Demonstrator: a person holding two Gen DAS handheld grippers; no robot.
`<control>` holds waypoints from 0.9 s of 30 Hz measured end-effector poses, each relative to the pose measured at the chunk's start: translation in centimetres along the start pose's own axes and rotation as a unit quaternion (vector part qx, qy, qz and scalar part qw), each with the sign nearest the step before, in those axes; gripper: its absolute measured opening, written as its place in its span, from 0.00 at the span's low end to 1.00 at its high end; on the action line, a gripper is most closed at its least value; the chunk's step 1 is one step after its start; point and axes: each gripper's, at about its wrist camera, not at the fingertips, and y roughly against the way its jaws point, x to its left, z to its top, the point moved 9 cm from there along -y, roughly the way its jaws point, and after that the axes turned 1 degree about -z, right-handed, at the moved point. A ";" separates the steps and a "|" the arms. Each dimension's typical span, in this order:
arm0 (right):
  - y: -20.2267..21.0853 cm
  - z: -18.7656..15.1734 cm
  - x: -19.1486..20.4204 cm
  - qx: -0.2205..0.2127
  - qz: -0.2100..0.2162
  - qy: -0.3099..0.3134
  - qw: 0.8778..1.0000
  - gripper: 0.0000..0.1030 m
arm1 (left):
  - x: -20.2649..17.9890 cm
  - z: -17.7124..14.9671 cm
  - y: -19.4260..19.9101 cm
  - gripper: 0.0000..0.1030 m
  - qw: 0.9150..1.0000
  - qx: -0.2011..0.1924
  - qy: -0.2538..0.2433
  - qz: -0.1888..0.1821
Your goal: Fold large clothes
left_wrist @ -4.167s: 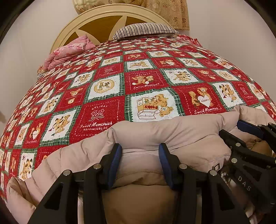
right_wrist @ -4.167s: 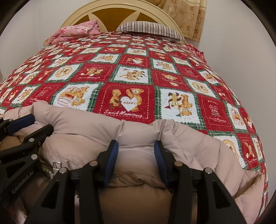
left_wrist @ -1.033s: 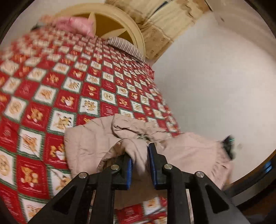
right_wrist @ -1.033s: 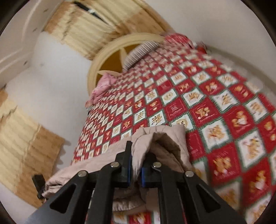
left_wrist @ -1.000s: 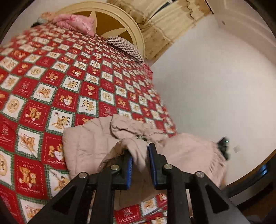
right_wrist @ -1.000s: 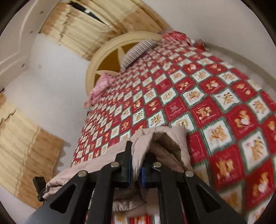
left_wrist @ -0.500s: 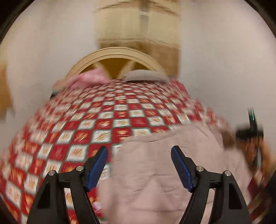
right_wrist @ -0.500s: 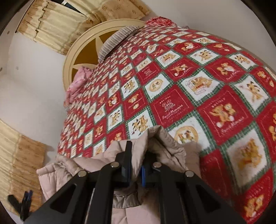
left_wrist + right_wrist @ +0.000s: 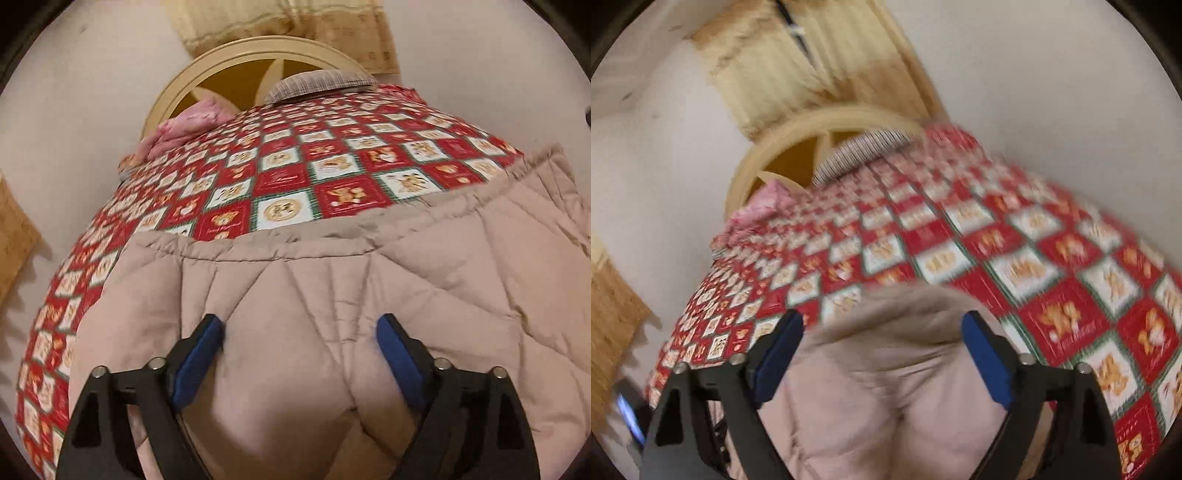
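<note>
Now both claws, left (image 9: 300, 345) & right (image 9: 882, 341), are opening, releasing pink puffer coat (image 9: 369, 295) onto bed (image 9: 332, 162) w/ fold laid down.

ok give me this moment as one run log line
left gripper: opening, over jacket | right gripper: opening, nothing gripped | jacket: lying on quilt

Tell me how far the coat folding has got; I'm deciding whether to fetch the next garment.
Looks done: the beige padded coat lies on the red patchwork bedspread, one fold apparently laid. In hand: nothing; the left gripper and right gripper are opening, pads clear of the fabric. Left: probably more folds; it remains a broad bundle.
</note>
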 end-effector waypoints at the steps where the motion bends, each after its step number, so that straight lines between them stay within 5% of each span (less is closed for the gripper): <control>1: -0.7 -0.7 1.4 0.012 0.010 0.018 1.000 0.89 | -0.6 -0.2 0.1 0.86 1.000 0.001 0.000 0.000; 4: -3.7 -3.9 5.6 0.059 0.030 0.084 0.994 0.82 | -0.5 0.0 1.4 0.86 1.000 0.007 -0.012 0.012; 8: -6.7 -8.0 6.5 0.107 -0.002 0.144 0.984 0.81 | 2.4 3.3 3.1 0.89 0.996 -0.057 -0.017 0.065; 11: -7.9 -9.6 5.4 0.120 -0.011 0.142 0.983 0.81 | 4.4 3.0 0.0 0.91 0.995 -0.027 -0.027 0.097; 13: -8.1 -9.8 4.8 0.125 -0.013 0.137 0.983 0.82 | 4.9 1.3 -3.0 0.91 0.997 0.011 -0.005 0.076; 27: -10.0 -11.2 4.7 0.141 -0.034 0.144 0.979 0.85 | 5.0 0.6 -5.2 0.99 0.997 0.003 0.046 0.058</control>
